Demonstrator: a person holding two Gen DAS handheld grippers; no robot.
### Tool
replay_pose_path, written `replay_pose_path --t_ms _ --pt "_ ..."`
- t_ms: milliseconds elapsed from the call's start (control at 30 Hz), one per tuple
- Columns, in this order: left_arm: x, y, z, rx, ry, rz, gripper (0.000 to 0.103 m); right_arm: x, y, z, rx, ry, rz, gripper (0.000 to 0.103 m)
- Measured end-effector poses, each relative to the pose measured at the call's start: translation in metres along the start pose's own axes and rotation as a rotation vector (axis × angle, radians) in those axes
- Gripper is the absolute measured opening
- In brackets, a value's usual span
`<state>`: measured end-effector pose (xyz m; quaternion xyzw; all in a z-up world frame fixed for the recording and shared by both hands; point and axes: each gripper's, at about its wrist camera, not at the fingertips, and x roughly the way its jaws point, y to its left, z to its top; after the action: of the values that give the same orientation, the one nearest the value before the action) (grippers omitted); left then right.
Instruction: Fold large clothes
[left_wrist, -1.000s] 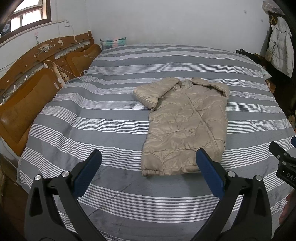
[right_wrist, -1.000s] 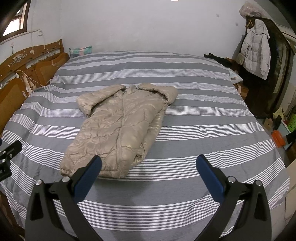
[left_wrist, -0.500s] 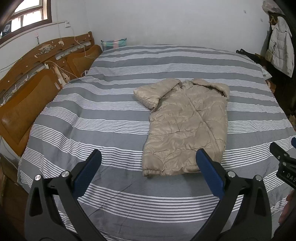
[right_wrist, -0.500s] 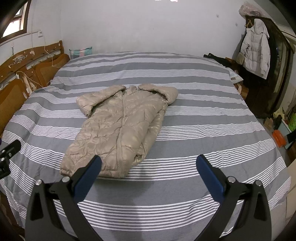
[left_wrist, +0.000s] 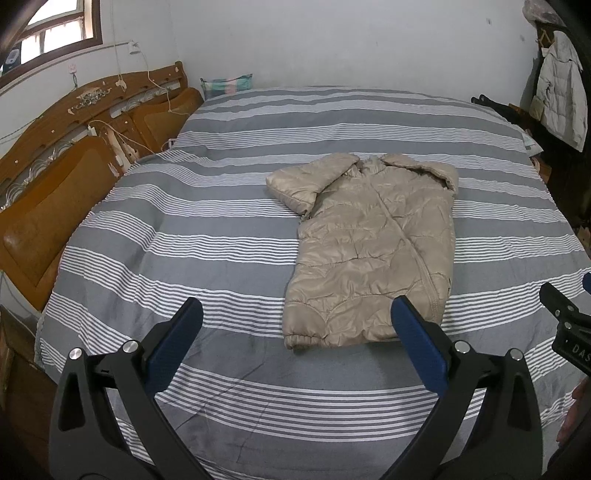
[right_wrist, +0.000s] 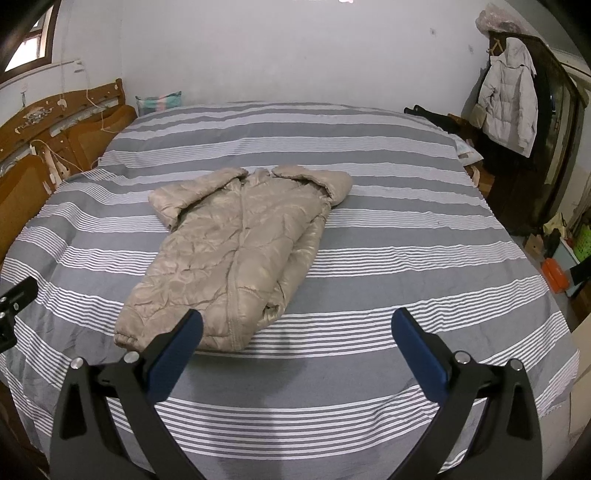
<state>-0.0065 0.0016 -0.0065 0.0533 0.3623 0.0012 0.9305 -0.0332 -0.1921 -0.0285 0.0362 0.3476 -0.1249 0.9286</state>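
A beige puffer coat (left_wrist: 373, 243) lies flat on the grey-and-white striped bed (left_wrist: 207, 236), hood toward the far wall, one sleeve folded out to the left, hem nearest me. It also shows in the right wrist view (right_wrist: 236, 251). My left gripper (left_wrist: 295, 317) is open and empty, held above the bed's near side, just short of the coat's hem. My right gripper (right_wrist: 295, 328) is open and empty, to the right of the hem. Part of the right gripper shows at the left view's right edge (left_wrist: 565, 317).
A wooden headboard (left_wrist: 48, 177) with cables runs along the left. A white jacket (right_wrist: 508, 92) hangs on a dark wardrobe at the right. Boxes and an orange item (right_wrist: 554, 273) lie on the floor right of the bed. A folded checked cloth (left_wrist: 226, 82) sits against the far wall.
Both views have drifted very slightly; the coat lies as before and both grippers stay open.
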Motion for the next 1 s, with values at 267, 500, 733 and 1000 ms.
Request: replay_pose_path --t_ms 267,500,733,1000 --pt "0.0041 0.0001 -0.0009 0.003 0.007 -0.003 0.1 0.0009 -0.0012 -0.0003 0.001 0.003 -0.005 0.102" --pt "0.0046 -0.0004 -0.0007 0.006 0.008 -0.004 0.1 0.0011 -0.0016 -0.0009 0.002 0.0 -0.01 0.102" --pt "0.0044 -0.0006 -0.0007 0.005 0.006 -0.002 0.1 0.0017 -0.0015 -0.0005 -0.001 -0.001 -0.012 0.102" --pt "0.0053 -0.0002 -0.0015 0.006 0.008 -0.002 0.1 0.0006 -0.0004 -0.0012 -0.004 0.001 -0.015 0.102"
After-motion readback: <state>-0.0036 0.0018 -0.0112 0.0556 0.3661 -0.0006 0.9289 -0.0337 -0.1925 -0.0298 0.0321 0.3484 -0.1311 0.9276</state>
